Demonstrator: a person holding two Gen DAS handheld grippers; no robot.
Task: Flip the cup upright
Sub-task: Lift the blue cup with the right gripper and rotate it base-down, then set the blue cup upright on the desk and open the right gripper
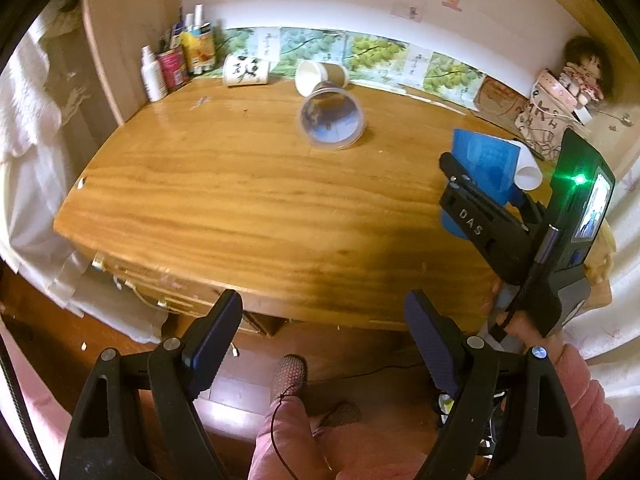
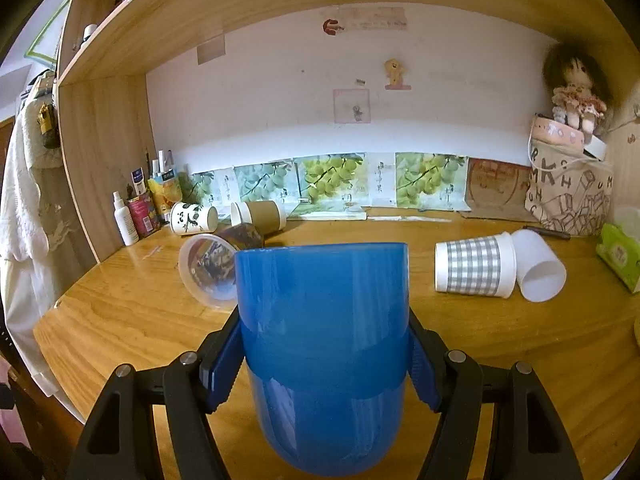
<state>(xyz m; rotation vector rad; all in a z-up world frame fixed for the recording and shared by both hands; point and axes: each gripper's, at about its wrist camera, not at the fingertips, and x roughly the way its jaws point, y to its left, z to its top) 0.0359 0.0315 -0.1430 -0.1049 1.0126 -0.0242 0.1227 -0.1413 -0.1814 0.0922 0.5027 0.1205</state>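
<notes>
My right gripper [image 2: 325, 354] is shut on a blue plastic cup [image 2: 324, 344], clamped at mid-height between both blue pads, with its flat end up and its rounded end down. In the left wrist view the same cup [image 1: 486, 164] is held in the right gripper [image 1: 480, 200] above the right part of the wooden desk [image 1: 240, 200]. My left gripper [image 1: 324, 340] is open and empty, held off the desk's front edge above the floor.
Several cups lie on their sides: a clear plastic one [image 2: 208, 270], a brown paper one [image 2: 260, 214], a panda one [image 2: 194, 218], a checked one [image 2: 474, 270] and a white one [image 2: 538, 270]. Bottles [image 2: 136, 208] stand back left; a doll and bag [image 2: 568, 184] stand back right.
</notes>
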